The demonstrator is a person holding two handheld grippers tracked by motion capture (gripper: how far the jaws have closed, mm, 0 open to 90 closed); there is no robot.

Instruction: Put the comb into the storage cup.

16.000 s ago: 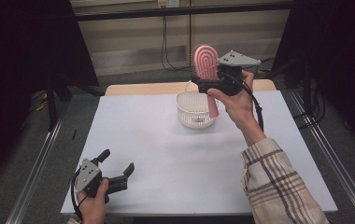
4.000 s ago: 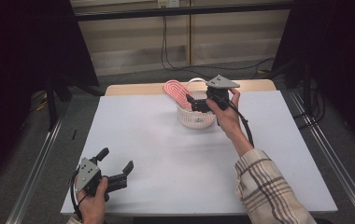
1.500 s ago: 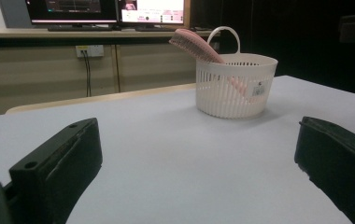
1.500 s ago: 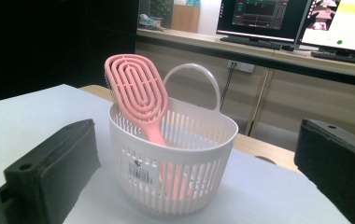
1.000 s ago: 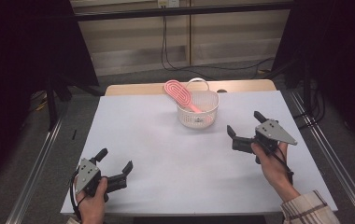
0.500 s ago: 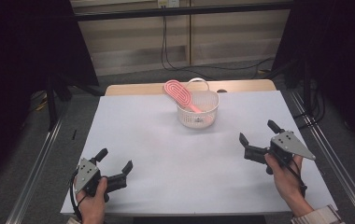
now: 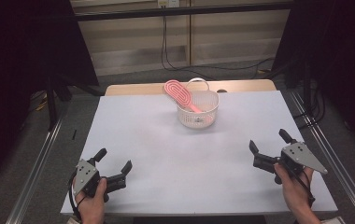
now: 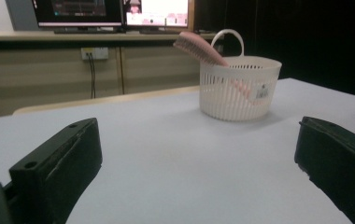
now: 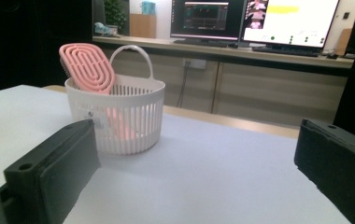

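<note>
In the high view the white basket stands toward the far middle of the table, and the pink brush sits in it, handle down inside, its oval head leaning out over the rim toward ten o'clock; the brush's long axis runs from that head down toward four o'clock. From the right tongs, jaws apart and empty at the near right, the basket lies at about eleven o'clock; from the left tongs, likewise apart and empty at the near left, it lies at about one o'clock; both stand well apart from it, the right seemingly a little nearer, so any further reach would likely fall to that hand.
</note>
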